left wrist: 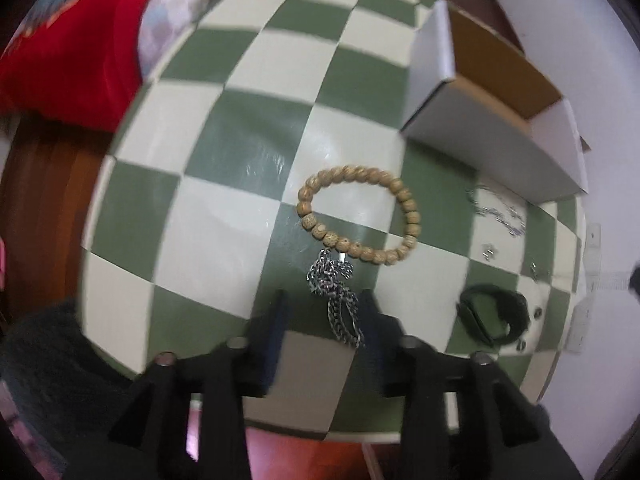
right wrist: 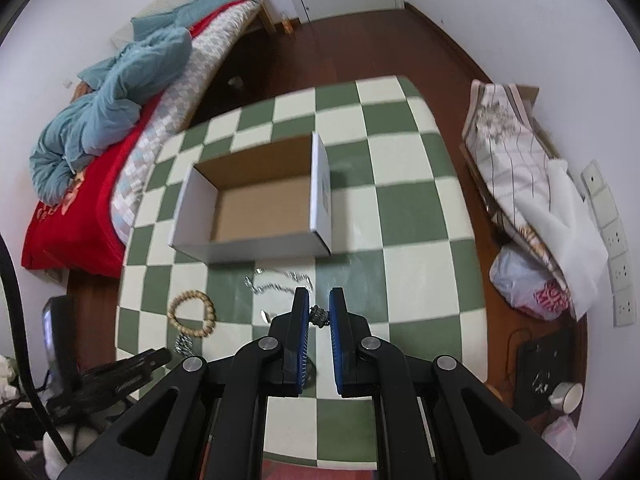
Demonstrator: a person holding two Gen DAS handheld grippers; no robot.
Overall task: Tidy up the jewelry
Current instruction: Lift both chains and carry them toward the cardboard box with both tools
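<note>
A wooden bead bracelet (left wrist: 357, 216) lies on the green-and-white checkered table (left wrist: 224, 216); it also shows in the right wrist view (right wrist: 192, 312). A dark metal chain (left wrist: 335, 296) lies bunched just below it, between the fingers of my open left gripper (left wrist: 325, 304). A thin silver chain (left wrist: 498, 210) (right wrist: 280, 280) lies in front of the open cardboard box (left wrist: 492, 120) (right wrist: 256, 196). A black strap ring (left wrist: 494, 314) lies to the right. My right gripper (right wrist: 319, 312) has its jaws narrowly apart around a small dark metal charm (right wrist: 319, 315); contact is unclear.
Small silver pieces (left wrist: 488, 252) lie scattered near the table's right edge. A bed with red and blue bedding (right wrist: 100, 128) stands left of the table. Bags and cloth (right wrist: 528, 184) lean on the right wall. The floor is wooden.
</note>
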